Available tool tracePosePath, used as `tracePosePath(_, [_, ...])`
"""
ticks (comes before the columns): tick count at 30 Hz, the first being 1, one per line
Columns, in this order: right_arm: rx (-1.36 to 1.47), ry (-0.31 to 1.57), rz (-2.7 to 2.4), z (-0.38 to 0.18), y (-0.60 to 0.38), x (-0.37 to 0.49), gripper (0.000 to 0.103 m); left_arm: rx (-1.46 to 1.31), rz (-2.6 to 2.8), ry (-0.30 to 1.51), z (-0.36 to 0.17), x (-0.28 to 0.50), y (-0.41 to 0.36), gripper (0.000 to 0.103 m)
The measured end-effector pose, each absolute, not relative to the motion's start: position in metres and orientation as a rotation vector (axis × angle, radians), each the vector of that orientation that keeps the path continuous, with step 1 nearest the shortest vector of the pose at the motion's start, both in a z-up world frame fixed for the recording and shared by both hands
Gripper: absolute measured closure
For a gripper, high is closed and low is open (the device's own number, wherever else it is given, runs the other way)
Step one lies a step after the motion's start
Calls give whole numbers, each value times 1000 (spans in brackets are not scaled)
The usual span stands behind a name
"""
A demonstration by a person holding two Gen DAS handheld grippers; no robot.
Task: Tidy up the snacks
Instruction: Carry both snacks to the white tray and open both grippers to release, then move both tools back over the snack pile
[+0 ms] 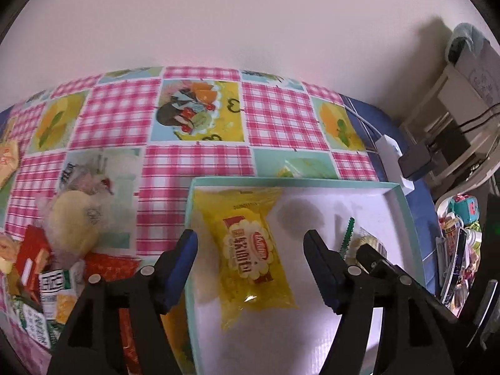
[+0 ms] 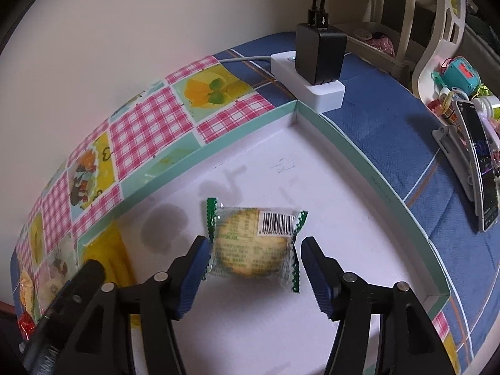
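Your left gripper [image 1: 250,250] hangs jaws wide over the yellow packet [image 1: 250,256], pads clear. Your right gripper [image 2: 253,262] likewise straddles the green-edged biscuit packet [image 2: 253,243], untouched. Teal-rimmed box [image 2: 375,175] holds two packets; loose snack pile [image 1: 47,265] lies outside.

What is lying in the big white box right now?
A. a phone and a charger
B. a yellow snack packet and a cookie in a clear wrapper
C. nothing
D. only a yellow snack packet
B: the yellow packet and the clear-wrapped cookie both lie flat on the floor of the box.
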State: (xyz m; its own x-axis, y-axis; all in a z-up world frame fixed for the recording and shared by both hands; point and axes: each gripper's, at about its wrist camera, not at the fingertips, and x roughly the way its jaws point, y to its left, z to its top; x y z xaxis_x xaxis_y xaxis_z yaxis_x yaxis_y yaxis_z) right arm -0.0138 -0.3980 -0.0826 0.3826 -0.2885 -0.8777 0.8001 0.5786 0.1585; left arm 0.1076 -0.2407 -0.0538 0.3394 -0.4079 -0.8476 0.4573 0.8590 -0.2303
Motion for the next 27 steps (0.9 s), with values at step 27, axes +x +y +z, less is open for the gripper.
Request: tracePosePath(27, [610,898,-592,-53,-326,-57,0,-13,-235,968,-22,65,-98,0])
